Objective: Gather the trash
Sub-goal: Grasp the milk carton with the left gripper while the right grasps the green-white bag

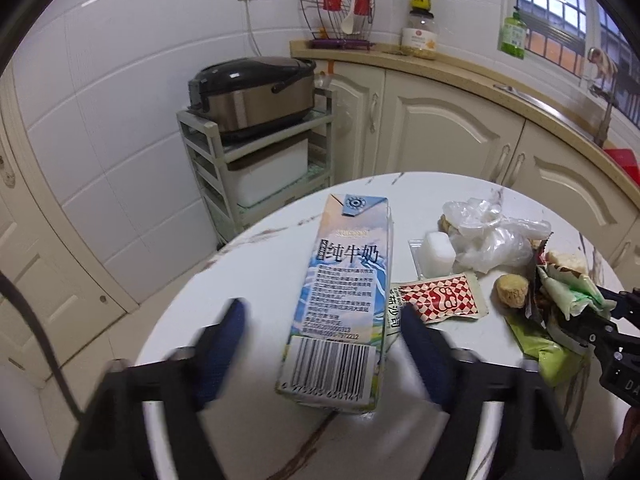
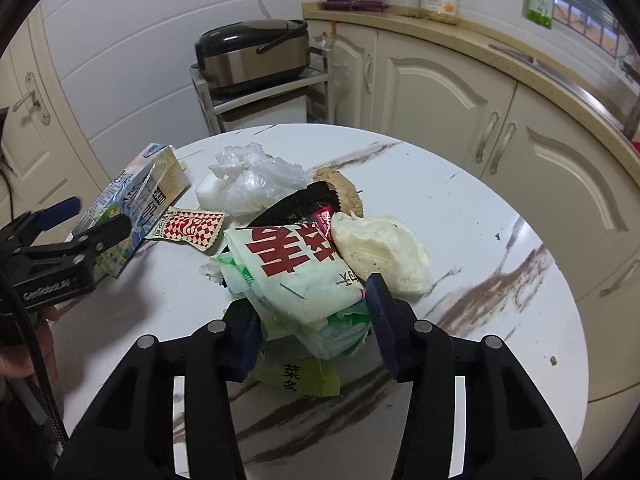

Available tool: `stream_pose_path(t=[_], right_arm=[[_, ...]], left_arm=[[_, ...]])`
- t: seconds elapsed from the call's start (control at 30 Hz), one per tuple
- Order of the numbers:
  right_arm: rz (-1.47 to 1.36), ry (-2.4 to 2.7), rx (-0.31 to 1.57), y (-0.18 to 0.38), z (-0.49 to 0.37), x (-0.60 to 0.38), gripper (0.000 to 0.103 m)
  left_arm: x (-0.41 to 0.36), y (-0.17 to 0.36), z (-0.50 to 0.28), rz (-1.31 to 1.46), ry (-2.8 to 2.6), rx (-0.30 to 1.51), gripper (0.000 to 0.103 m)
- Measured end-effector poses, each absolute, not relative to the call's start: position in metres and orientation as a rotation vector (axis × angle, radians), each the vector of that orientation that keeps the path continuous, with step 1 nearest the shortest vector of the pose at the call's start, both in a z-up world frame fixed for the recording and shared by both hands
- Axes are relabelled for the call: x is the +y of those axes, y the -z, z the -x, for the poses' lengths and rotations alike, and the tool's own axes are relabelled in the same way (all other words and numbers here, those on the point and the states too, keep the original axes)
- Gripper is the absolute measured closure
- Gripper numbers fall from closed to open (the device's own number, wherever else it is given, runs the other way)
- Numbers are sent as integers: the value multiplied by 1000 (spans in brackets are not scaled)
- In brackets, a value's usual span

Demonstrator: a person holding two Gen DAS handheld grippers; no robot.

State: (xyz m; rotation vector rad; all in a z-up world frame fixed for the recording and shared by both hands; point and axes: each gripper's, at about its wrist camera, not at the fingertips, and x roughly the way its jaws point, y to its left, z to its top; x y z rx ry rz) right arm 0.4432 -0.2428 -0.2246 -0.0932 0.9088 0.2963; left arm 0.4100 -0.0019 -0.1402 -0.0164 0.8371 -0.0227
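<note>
Left claw (image 1: 324, 344) fingers blurred beside milk carton (image 1: 340, 296), contact unclear.

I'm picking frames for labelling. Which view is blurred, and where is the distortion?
Left wrist view: the tongs are smeared by motion, though the milk carton reads sharply. Right wrist view: crisp on the green-and-white wrapper. Both views: fisheye bends the countertop, with dark corners.

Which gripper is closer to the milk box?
Left. The left gripper has the milk box right between its fingers. The right gripper is off to the side, around a green-and-white wrapper.
</note>
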Motion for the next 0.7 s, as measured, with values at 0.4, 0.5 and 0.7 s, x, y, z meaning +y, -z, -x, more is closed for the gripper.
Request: stream_pose_path(t=[0.4, 0.5, 0.7], right_arm=[[-67, -348, 865, 213, -425, -271, 67], [-98, -354, 858, 210, -417, -279, 68], [-99, -349, 826, 197, -395, -286, 68]], left_arm=[[22, 146, -400, 78, 82, 822, 67], [23, 139, -381, 80, 83, 806, 67], [14, 124, -334, 80, 100, 774, 67]])
